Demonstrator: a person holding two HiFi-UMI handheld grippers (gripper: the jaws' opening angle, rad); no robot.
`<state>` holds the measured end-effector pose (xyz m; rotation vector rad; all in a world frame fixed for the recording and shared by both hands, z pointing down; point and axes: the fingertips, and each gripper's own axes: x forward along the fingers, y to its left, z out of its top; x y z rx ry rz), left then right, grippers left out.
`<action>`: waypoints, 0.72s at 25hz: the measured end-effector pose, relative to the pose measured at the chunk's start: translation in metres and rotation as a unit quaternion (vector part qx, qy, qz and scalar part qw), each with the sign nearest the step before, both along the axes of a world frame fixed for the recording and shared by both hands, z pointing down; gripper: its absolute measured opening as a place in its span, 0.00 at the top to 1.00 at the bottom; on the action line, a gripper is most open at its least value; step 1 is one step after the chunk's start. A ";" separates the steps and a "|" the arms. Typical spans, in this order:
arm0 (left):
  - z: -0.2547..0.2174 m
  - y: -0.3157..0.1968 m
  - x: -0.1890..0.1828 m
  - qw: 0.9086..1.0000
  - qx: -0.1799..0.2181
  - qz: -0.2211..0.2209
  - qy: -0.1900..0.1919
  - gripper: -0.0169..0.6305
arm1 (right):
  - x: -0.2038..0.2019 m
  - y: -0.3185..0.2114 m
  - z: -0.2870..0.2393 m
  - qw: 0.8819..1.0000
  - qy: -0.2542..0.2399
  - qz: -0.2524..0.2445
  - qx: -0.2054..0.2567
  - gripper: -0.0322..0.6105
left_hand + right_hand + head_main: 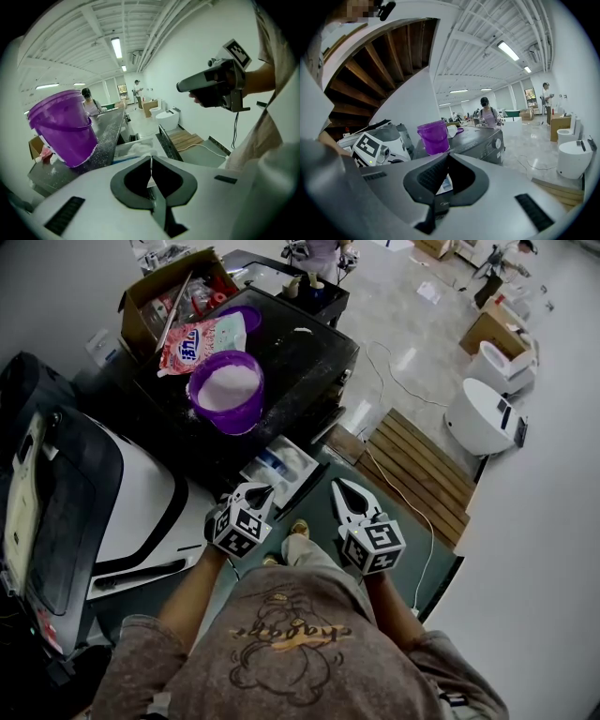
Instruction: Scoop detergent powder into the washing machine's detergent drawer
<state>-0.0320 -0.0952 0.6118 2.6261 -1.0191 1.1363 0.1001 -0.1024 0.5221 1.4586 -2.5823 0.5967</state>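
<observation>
A purple bucket (pixel 226 390) (pixel 65 126) (pixel 434 136) holding white powder stands on the dark washing machine top (pixel 300 362). Behind it lie a pink detergent bag (pixel 202 341) and a purple lid (pixel 246 317). The detergent drawer (pixel 281 468) (pixel 136 147) is pulled open at the machine's front, with white and blue inside. My left gripper (pixel 262 494) (pixel 150 161) is shut and empty, just in front of the drawer. Beside it, my right gripper (pixel 343 491) (pixel 447 157) is also shut and holds nothing. No scoop shows in any view.
A cardboard box (pixel 159 292) of supplies sits behind the bag. A white machine with a dark door (pixel 122 502) stands at my left. A wooden pallet (pixel 417 470), a white cable (pixel 394 479) and white toilets (pixel 483 413) lie to the right. People stand far back.
</observation>
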 end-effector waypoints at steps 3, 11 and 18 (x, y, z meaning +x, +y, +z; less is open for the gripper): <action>-0.001 0.001 0.001 0.999 0.022 0.015 -0.025 0.94 | -0.001 0.002 -0.001 1.000 -0.002 0.000 0.000 0.95; -0.004 0.002 0.001 0.991 0.084 0.061 -0.086 0.94 | -0.003 0.003 -0.003 1.000 -0.003 0.001 0.000 0.95; -0.008 0.006 0.003 0.979 0.126 0.098 -0.127 0.94 | -0.005 0.007 -0.001 1.000 0.006 0.000 -0.002 0.95</action>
